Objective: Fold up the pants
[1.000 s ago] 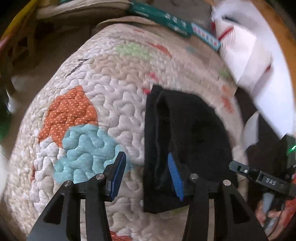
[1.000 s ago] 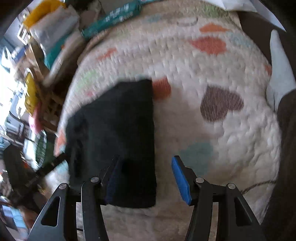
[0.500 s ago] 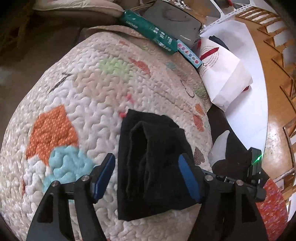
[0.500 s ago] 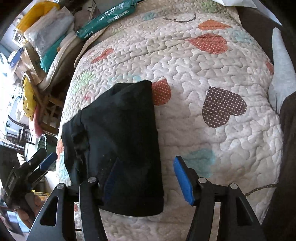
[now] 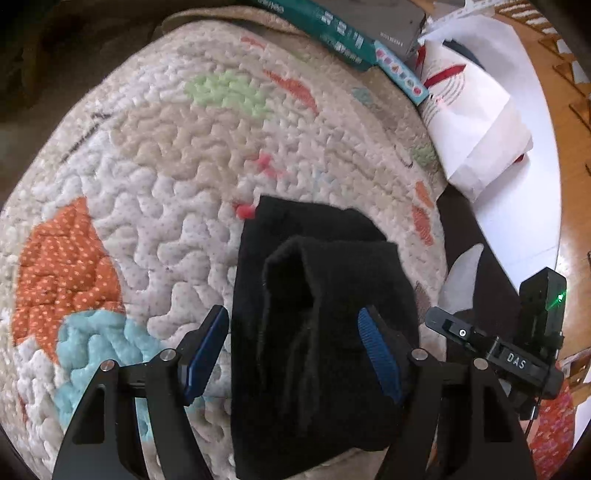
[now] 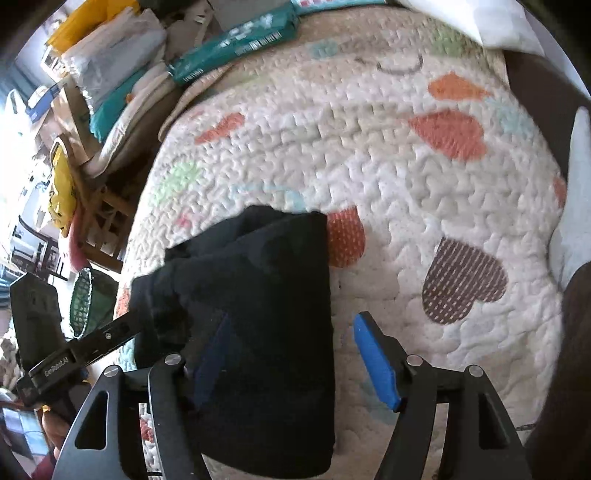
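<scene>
Nearest, the left hand-held gripper (image 5: 291, 347) and right hand-held gripper (image 6: 291, 354) both hover spread wide, gripping nothing, apparently because the black pants (image 5: 314, 332) already lie folded compactly on the quilt (image 5: 166, 166) beyond.

I'm in a lived-in home, working over a soft quilt (image 6: 388, 177) stitched with coloured hearts and patches. At eleven o'clock in my right view, folded linens (image 6: 122, 96) and plastic bags (image 6: 110, 48) are stacked up, with a wooden chair (image 6: 99, 214) at nine o'clock carrying a yellow bag (image 6: 62, 192). In my left view a green box (image 5: 325, 33) sits at twelve o'clock, and wooden flooring (image 5: 569, 96) shows at two o'clock.
</scene>
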### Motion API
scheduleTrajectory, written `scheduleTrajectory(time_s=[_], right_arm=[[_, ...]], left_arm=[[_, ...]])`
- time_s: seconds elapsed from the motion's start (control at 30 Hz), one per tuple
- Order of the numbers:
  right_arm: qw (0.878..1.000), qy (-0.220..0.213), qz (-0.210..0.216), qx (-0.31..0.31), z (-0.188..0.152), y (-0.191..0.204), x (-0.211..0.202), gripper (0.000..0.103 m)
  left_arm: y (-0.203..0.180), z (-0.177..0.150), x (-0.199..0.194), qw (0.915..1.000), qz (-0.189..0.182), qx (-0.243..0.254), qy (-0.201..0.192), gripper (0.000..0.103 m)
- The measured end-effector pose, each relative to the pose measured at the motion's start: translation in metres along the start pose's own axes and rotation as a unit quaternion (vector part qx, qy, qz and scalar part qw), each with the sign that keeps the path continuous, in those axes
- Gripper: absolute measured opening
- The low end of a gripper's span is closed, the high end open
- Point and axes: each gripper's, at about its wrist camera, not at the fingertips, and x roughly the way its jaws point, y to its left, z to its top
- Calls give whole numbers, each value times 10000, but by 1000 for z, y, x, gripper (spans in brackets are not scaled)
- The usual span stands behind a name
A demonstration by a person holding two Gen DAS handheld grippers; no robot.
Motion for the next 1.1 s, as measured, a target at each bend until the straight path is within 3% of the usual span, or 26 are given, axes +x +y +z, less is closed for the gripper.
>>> scheduleTrajectory(time_s=[0.1,0.23,0.33,0.4,0.43,0.47,0.5,0.53,0.6,0.67,0.83,1.0,1.1], right_arm=[[9998,171,87,109,-3,-8,15,74],[9982,265,376,397,-4,-21,32,83],[9920,284,910,833,-5,-33,45,86],[9889,200,1138,939,-4,-35,48,86],[9879,204,1244,905,-3,-33,49,84],[9860,240,1394,883,-3,-30,52,75],[9846,287,1492,865,-3,-26,54,63],[9854,257,1470,819,-4,-22,52,60],[9880,141,1403,625,-5,-12,43,38],[9900,39,1338,437,-3,-1,31,32],[9944,-170,1043,-46,15,21,12,30],[9940,-419,1005,-142,53,22,9,30],[9946,-470,918,-121,80,22,20,30]], left_arm=[[2,-4,10,9999,-24,87,118,74],[-7,-5,17,9991,-135,377,141,93],[-12,-8,21,9980,-75,612,106,96],[-16,-11,20,9972,-27,750,58,79],[-17,-10,22,9970,-23,766,130,50],[-15,-10,24,9971,-104,721,221,41],[-13,-9,24,9976,-154,631,221,38],[-12,-9,22,9981,-184,556,203,34],[-15,-9,17,9982,-105,569,158,32],[-24,-10,11,9972,18,739,73,32],[-39,8,11,9962,201,845,-27,32],[-50,57,22,9959,308,807,-272,31],[-46,83,44,9971,337,673,-145,34]])
